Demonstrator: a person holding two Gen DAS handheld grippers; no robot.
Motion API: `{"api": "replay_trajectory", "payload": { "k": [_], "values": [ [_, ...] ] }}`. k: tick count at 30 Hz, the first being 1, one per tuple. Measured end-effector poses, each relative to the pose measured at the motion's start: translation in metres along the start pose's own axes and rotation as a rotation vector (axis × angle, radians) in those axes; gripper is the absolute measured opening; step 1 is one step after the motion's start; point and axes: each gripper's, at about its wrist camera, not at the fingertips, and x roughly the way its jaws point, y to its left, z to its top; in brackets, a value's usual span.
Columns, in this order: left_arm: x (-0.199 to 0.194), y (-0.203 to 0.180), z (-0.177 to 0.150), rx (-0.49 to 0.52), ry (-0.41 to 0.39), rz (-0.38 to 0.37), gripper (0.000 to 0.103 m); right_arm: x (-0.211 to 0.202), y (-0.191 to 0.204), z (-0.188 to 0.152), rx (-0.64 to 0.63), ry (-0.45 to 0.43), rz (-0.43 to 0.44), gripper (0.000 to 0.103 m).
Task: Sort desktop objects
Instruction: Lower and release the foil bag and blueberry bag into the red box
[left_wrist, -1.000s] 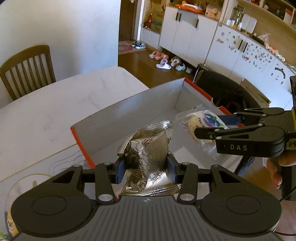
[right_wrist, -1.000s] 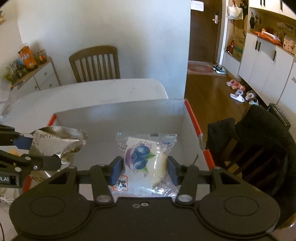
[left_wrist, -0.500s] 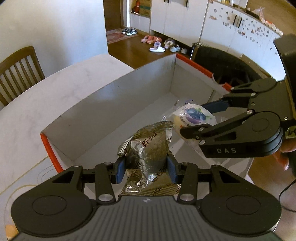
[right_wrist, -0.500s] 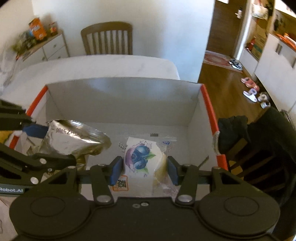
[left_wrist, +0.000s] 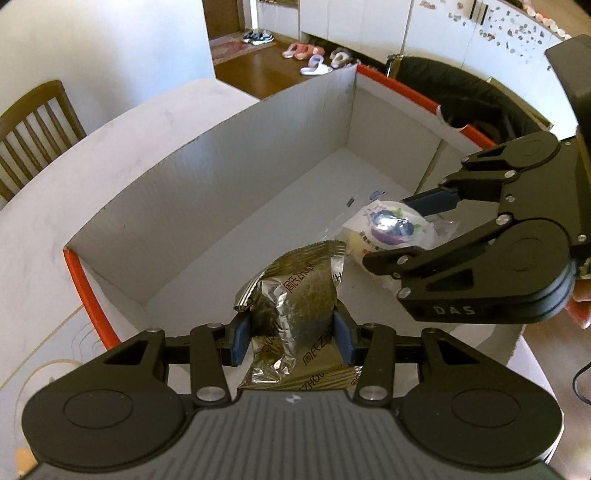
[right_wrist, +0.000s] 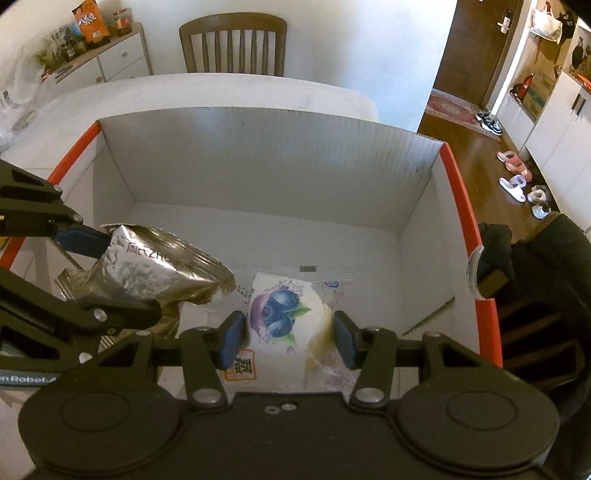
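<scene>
My left gripper (left_wrist: 293, 338) is shut on a crinkled silver foil snack packet (left_wrist: 295, 299), held inside the open white cardboard box (left_wrist: 207, 177) with orange edges. My right gripper (right_wrist: 287, 338) is shut on a clear blueberry bread packet (right_wrist: 280, 317), also held inside the box (right_wrist: 258, 177), to the right of the foil packet (right_wrist: 155, 266). In the left wrist view the right gripper (left_wrist: 413, 229) and its bread packet (left_wrist: 391, 230) sit just right of the foil packet. In the right wrist view the left gripper (right_wrist: 110, 273) enters from the left. The box floor under both packets is bare.
The box stands on a white marble table (right_wrist: 221, 92). A wooden chair (right_wrist: 232, 44) stands at the far side. A black coat on a chair (right_wrist: 535, 280) is right of the box. A sideboard with snacks (right_wrist: 92, 48) is at the back left.
Both grippers have moved forward and down over the box, carrying their packets deeper inside. The two packets stay gripped and side by side.
</scene>
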Motion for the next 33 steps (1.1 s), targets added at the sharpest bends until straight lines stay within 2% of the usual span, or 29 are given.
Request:
{"api": "replay_trajectory", "payload": {
  "k": [7, 10, 11, 17, 21, 33],
  "values": [
    [0.008, 0.0, -0.002, 0.007, 0.035, 0.009, 0.046, 0.003, -0.001, -0.001, -0.001, 0.012, 0.003, 0.052],
    [0.009, -0.002, -0.002, 0.02, 0.033, 0.022, 0.045, 0.003, -0.001, 0.002, -0.006, 0.013, -0.001, 0.058],
    [0.009, -0.002, -0.002, 0.018, 0.03, 0.018, 0.045, 0.003, -0.001, 0.002, -0.006, 0.012, 0.001, 0.062],
    [0.003, 0.001, -0.003, -0.009, -0.004, -0.005, 0.049, -0.003, -0.003, 0.002, 0.004, -0.004, -0.001, 0.072],
    [-0.004, 0.0, -0.003, -0.025, -0.032, -0.016, 0.065, -0.008, -0.007, 0.003, 0.015, -0.019, 0.012, 0.075],
    [-0.038, 0.002, -0.008, -0.084, -0.126, -0.032, 0.066, -0.042, -0.021, 0.005, 0.07, -0.094, 0.062, 0.086]
  ]
}}
